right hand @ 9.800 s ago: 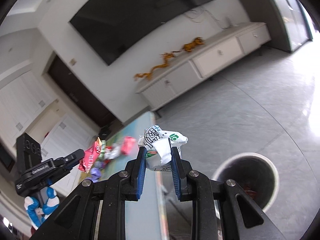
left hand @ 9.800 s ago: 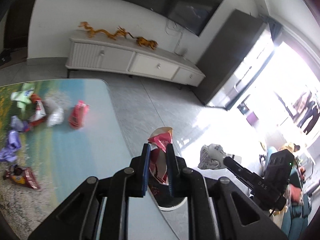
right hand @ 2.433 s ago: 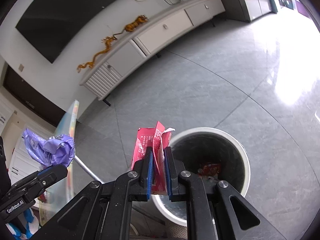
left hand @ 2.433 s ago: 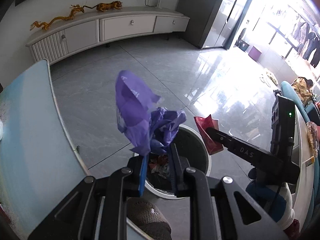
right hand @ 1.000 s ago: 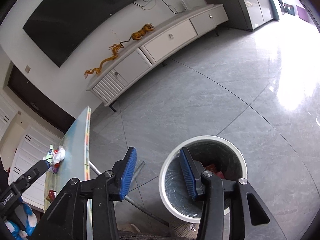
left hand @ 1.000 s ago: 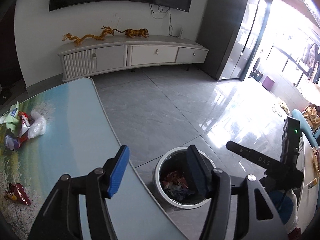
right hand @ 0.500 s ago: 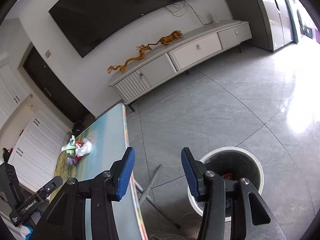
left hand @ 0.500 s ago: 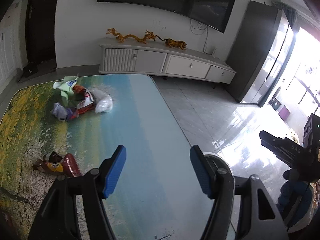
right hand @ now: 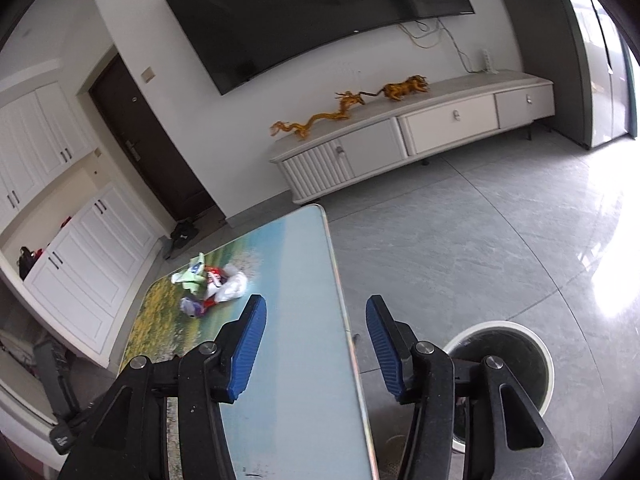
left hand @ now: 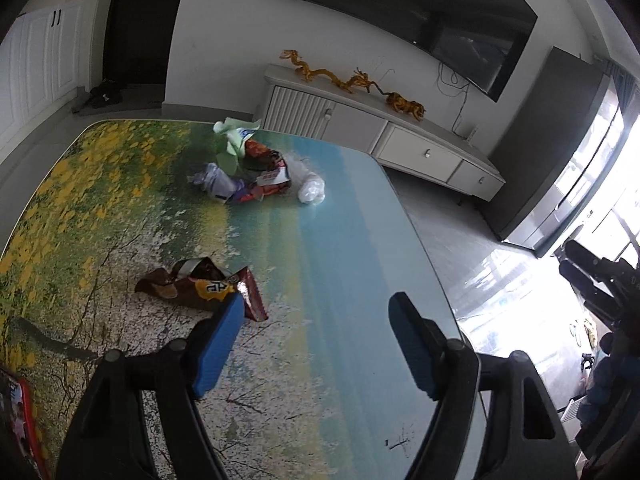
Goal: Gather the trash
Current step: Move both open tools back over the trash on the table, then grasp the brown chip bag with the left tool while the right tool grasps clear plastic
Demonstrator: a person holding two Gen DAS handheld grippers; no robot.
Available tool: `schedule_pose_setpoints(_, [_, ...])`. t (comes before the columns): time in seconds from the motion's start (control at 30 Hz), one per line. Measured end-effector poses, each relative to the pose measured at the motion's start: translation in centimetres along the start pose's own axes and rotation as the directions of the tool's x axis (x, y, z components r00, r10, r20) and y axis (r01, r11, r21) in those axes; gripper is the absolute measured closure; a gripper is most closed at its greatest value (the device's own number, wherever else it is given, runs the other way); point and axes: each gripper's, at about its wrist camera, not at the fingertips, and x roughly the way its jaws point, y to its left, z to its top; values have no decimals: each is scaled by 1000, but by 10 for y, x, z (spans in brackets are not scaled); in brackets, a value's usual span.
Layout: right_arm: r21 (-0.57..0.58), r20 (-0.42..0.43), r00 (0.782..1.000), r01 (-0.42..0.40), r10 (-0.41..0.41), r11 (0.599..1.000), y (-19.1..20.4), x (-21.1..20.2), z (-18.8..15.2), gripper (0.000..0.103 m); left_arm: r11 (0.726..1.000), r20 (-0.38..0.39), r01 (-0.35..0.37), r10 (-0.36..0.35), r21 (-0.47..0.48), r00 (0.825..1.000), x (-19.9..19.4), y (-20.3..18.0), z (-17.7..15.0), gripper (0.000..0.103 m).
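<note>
Both wrist views look down — sharing the table [left hand: 328,240] and TV wall.

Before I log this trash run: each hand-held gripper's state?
Left hand-held gripper: open, empty; jaws have just been opening.
Right hand-held gripper: open, empty; jaws have just been opening.

Living room with grey tiled floor [right hand: 460,240] and white walls.
A curved TV [right hand: 312,16] hangs above a long white cabinet [right hand: 420,140] bearing golden dragon figures [right hand: 320,118]. A dark door [right hand: 148,140] and white cupboards [right hand: 80,256] stand left. Daylight from windows [left hand: 608,184] glares on the floor.
</note>
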Motion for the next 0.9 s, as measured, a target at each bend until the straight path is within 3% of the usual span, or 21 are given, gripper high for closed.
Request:
schedule_pose_setpoints(0.33, [-97,-47,998,-56,52,994,41,27,5,50,984,-76,-106,96,-143,992,26,48,-11,29])
schedule_pose_setpoints(0.5, [-129,-91,993,-81,69,988,54,51,5,50,971,-97,-112,93,-211,991,41,67,-10,29])
schedule_pose_setpoints(0.9, [-187,-197,977,-125,87,974,81,119,6,50,963,-111,-188,169,-195,979,72,70,7,29])
